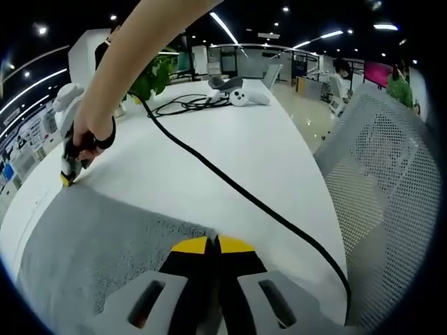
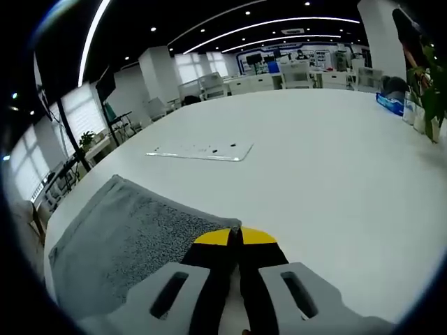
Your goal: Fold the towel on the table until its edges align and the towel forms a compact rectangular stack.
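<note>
- Grey towel (image 1: 98, 244) is laid flat on the white table (image 1: 230, 150), near its edge.
- Left gripper (image 1: 213, 244): jaws clenched on a towel corner, yellow tips pressed together.
- Right gripper (image 2: 235, 236): jaws pinched tight on another towel corner; also seen in left gripper view (image 1: 68, 178), held by a hand (image 1: 91, 132).
- Black cable (image 1: 237, 188) is run across the table beside the towel; mesh chair (image 1: 391, 195) is seen at the table's edge.

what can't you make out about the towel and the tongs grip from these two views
- Towel, left gripper view: near edge cut off by the picture's bottom and hidden under the left tongs, so its full outline and fold state are unclear.
- Towel, right gripper view: the corner under the shut right tongs is covered by the jaws.
- Far items at the cable end: too small to name.
</note>
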`<state>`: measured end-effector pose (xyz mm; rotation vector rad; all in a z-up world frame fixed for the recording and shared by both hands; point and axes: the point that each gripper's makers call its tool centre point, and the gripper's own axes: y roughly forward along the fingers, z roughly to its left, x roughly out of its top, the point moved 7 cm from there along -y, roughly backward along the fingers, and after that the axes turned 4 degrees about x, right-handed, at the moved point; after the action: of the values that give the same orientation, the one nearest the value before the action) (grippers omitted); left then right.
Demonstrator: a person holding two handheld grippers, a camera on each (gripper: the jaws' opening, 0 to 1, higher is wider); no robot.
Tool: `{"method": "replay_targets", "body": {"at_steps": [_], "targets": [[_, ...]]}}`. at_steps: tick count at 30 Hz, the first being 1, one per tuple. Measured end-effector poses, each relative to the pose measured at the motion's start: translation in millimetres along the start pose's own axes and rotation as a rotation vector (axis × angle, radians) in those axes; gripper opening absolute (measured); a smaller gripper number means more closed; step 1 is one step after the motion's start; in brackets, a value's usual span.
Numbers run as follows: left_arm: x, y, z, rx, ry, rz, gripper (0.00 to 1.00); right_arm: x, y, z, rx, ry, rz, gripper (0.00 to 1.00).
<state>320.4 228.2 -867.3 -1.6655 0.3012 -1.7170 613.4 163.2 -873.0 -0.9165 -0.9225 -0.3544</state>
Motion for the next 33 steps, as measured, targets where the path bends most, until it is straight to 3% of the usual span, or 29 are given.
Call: {"method": "replay_targets", "body": {"at_steps": [5, 9, 27, 33], "targets": [[4.3, -6.7, -1.2, 0.022, 0.039, -0.015, 0.02, 4.1, -0.1, 2.6, 0.003, -0.052, 0.04, 0.01], [8.2, -10.4, 0.4, 0.038, 0.026, -0.027, 0.02, 8.4, -1.6, 7.2, 0.004, -0.076, 0.051, 0.0], [24.3, -54.6, 16.7, 0.121, -0.08, -0.147, 0.02, 38.6, -19.1, 31.4, 0.038, -0.014, -0.025, 0.0], [16.4, -69.7, 16.9, 0.151, -0.127, -0.157, 0.02, 47.3, -19.7, 41.7, 0.042, -0.001, -0.039, 0.0]]}}
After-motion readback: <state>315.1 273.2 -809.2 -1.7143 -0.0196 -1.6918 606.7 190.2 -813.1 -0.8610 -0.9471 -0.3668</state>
